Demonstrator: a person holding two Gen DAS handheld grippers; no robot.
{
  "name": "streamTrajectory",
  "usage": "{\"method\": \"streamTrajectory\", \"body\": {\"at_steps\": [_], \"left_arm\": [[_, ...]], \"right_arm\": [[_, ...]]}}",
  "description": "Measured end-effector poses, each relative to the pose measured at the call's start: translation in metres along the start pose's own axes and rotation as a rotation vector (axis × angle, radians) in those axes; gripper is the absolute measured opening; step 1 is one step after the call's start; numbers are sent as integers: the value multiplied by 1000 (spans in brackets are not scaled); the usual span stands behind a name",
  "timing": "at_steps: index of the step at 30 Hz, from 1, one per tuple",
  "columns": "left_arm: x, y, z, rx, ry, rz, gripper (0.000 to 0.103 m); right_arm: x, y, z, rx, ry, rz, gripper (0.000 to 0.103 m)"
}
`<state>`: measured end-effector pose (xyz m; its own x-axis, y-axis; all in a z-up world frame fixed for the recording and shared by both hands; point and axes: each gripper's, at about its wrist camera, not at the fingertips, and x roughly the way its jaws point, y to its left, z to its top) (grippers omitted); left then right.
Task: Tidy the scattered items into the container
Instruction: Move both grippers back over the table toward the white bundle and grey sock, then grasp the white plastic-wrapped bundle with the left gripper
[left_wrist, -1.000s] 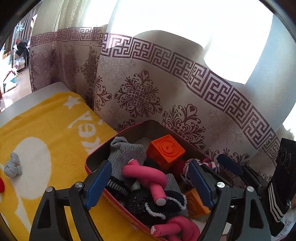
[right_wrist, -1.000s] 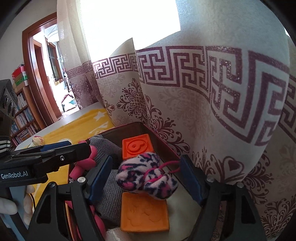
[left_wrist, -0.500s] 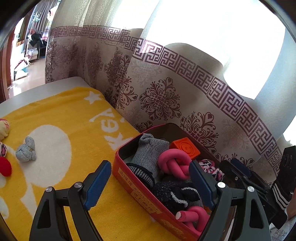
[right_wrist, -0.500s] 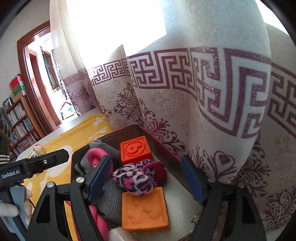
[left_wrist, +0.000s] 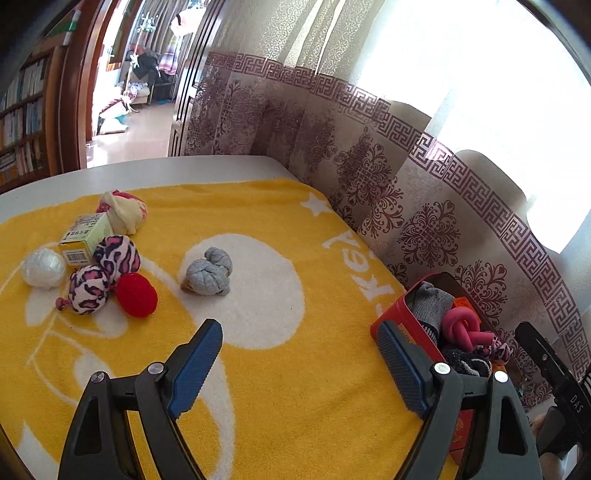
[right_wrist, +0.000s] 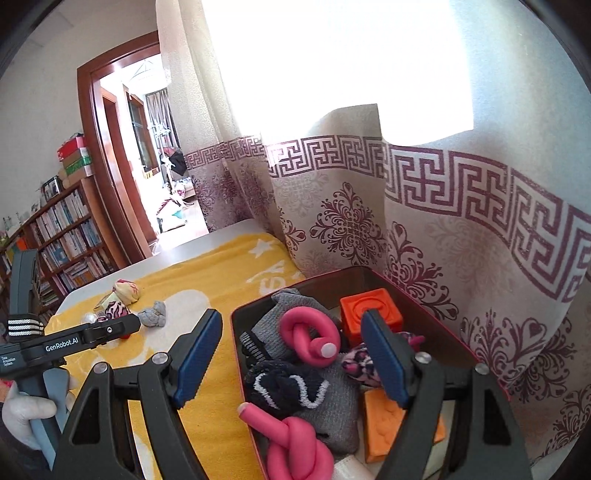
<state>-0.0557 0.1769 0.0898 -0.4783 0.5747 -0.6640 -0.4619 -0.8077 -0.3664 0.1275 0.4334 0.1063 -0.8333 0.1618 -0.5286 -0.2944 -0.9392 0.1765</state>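
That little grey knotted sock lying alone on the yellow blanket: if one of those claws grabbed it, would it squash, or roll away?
The grey knotted sock looks like soft knit, so it would probably squash between the pads rather than resist. Its lumpy knot and the fuzzy yellow blanket under it suggest it would hardly roll if nudged. It is likely light for its size.
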Motion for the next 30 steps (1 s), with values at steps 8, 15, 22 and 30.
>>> {"method": "streamTrajectory", "body": {"at_steps": [8, 15, 22, 30], "left_arm": [[-43, 90, 1, -93, -53, 138, 87], [-64, 149, -2, -61, -72, 286, 87], [-59, 182, 3, 10, -49, 366, 87], [-33, 196, 19, 9, -10, 315, 87]], "right_arm": [[39, 67, 0, -59, 87, 127, 81], [79, 113, -1, -104, 181, 186, 81], [106, 147, 1, -139, 230, 205, 81], [132, 167, 5, -155, 278, 206, 81]]}}
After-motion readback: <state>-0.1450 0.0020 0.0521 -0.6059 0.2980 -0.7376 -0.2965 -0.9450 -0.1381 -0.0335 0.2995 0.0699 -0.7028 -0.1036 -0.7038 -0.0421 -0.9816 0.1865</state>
